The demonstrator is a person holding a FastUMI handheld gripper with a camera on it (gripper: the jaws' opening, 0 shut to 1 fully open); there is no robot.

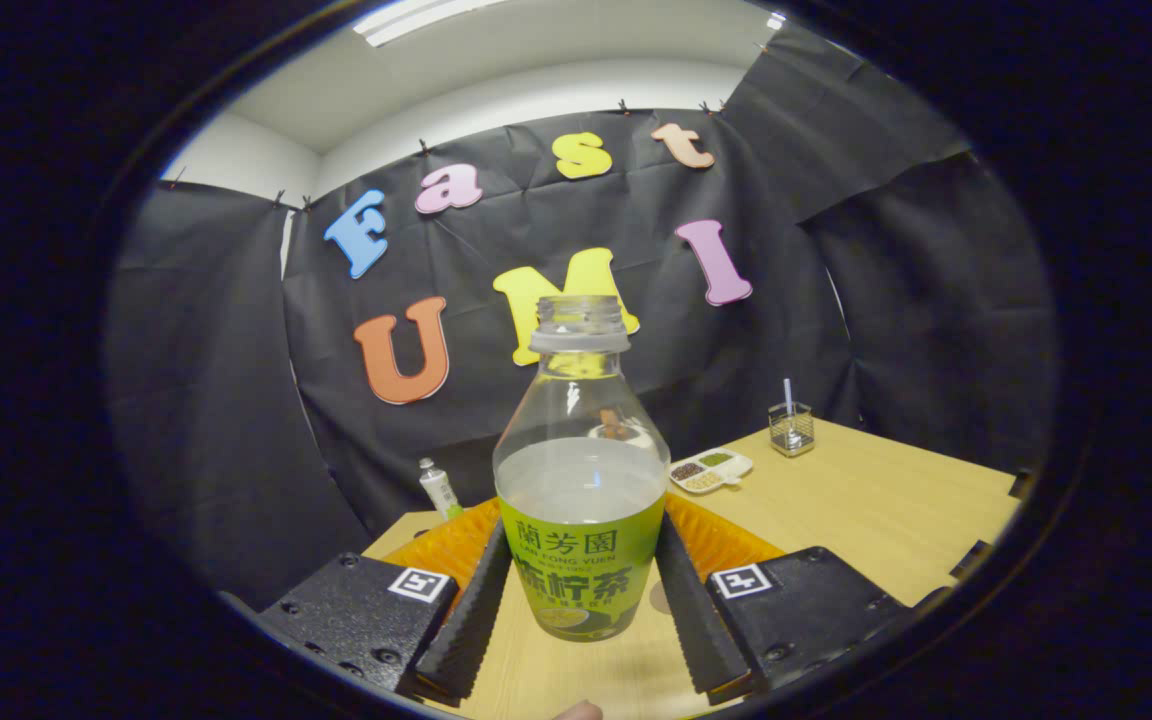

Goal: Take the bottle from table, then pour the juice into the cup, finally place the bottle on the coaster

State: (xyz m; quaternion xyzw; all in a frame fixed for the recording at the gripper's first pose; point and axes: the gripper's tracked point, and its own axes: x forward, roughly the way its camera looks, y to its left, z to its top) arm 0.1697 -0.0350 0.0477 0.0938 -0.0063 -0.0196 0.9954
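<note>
Across the back hangs the booth's black cloth wall [796,300], pinned up in panels, with a pale room wall and ceiling above it. Below it lies the wooden table [866,510], whose far edge runs close along the cloth; its right part is bare, with open room there, and its right edge falls off toward the corner.

An orange tray [726,545] sits on the table just behind the fingers, its rim showing on both sides of the bottle [581,470]. That bottle stands between the fingers, upright, long axis vertical, mouth pointing up and uncapped. Its upper part is clear, pale liquid fills it to about the shoulder of the green label, and its base looks to be at or just over the tabletop; I cannot tell which.

The gripper [581,590] has its fingers parted about the width of the bottle, one on each side of the label. Both fingers lie against the label's sides and seem to clamp it.

Well beyond, to the right, a small divided white dish [711,470] holds dark and greenish bits, and further right a small clear glass holder [791,428] has a thin stick in it. Left of the bottle, near the cloth, stands a small white tube [439,488], tilted.
</note>
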